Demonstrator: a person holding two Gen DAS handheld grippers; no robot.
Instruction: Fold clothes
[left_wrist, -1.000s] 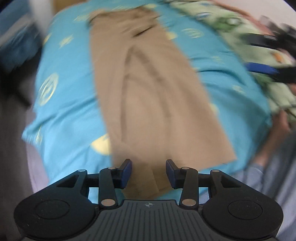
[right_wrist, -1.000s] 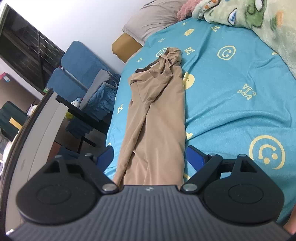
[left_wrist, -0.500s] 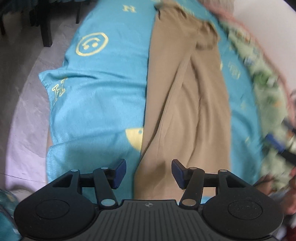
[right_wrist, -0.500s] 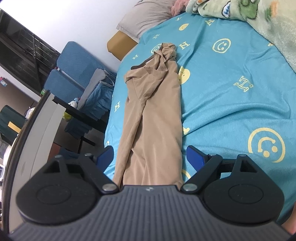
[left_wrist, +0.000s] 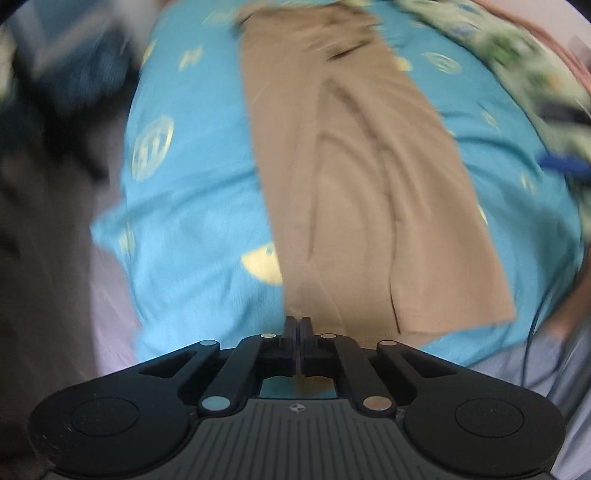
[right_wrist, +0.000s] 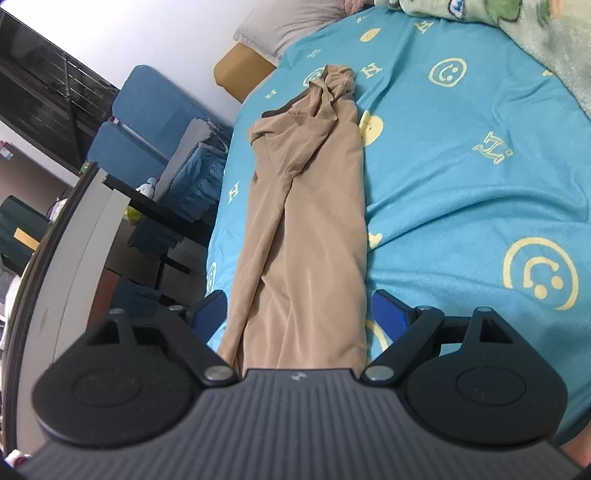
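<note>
A tan garment (left_wrist: 369, 177) lies lengthwise in a long strip on a blue bedspread (left_wrist: 192, 206) with yellow smiley prints. In the blurred left wrist view my left gripper (left_wrist: 297, 325) is shut at the garment's near left corner; the cloth edge sits right at the closed tips, so it seems pinched. In the right wrist view the same garment (right_wrist: 314, 206) runs away from me, its far end bunched. My right gripper (right_wrist: 299, 314) is wide open, its blue pads astride the garment's near end, holding nothing.
A green patterned blanket (right_wrist: 535, 33) lies at the bed's far right. A grey pillow (right_wrist: 288, 26), a blue chair (right_wrist: 147, 122) with draped clothes and a dark table (right_wrist: 159, 218) stand left of the bed. The bed's left edge drops to the floor (left_wrist: 44, 258).
My left gripper has closed from open and now sits at the garment's near left corner; its view swung back over the garment. My right gripper stayed open and shifted slightly forward.
</note>
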